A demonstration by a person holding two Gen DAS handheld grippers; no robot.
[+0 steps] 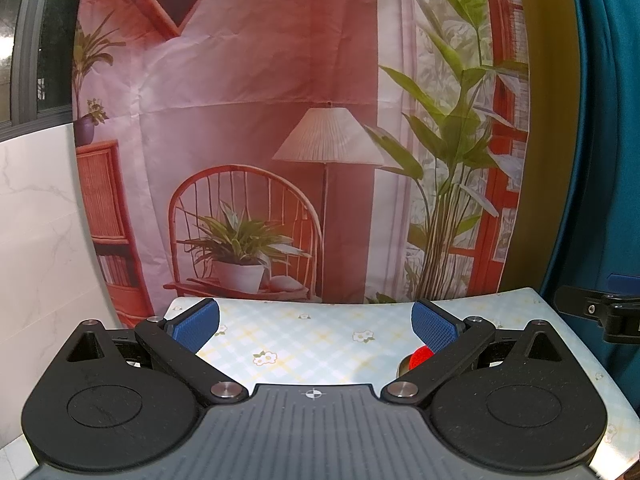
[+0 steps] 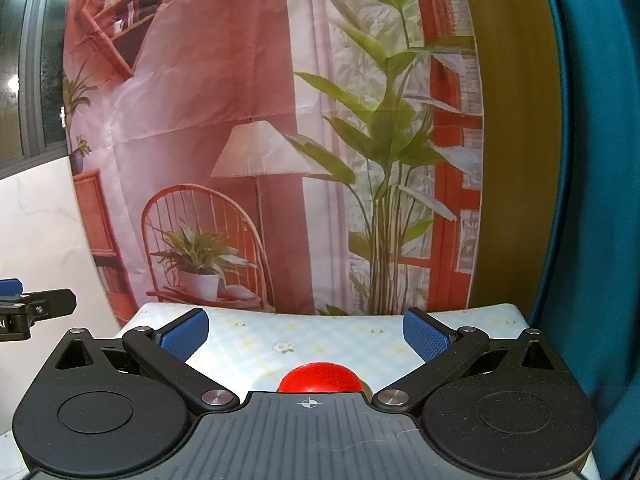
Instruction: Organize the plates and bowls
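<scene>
A red rounded dish, seemingly an upturned bowl, sits on the flowered checked tablecloth, just in front of my right gripper's body and mostly hidden by it. My right gripper is open and empty above the table. My left gripper is open and empty; the red bowl peeks out behind its right finger. No plates show in either view.
A printed backdrop cloth hangs behind the table's far edge. A teal curtain hangs on the right. A white marble wall is on the left. The other gripper shows at the frame edge in each view.
</scene>
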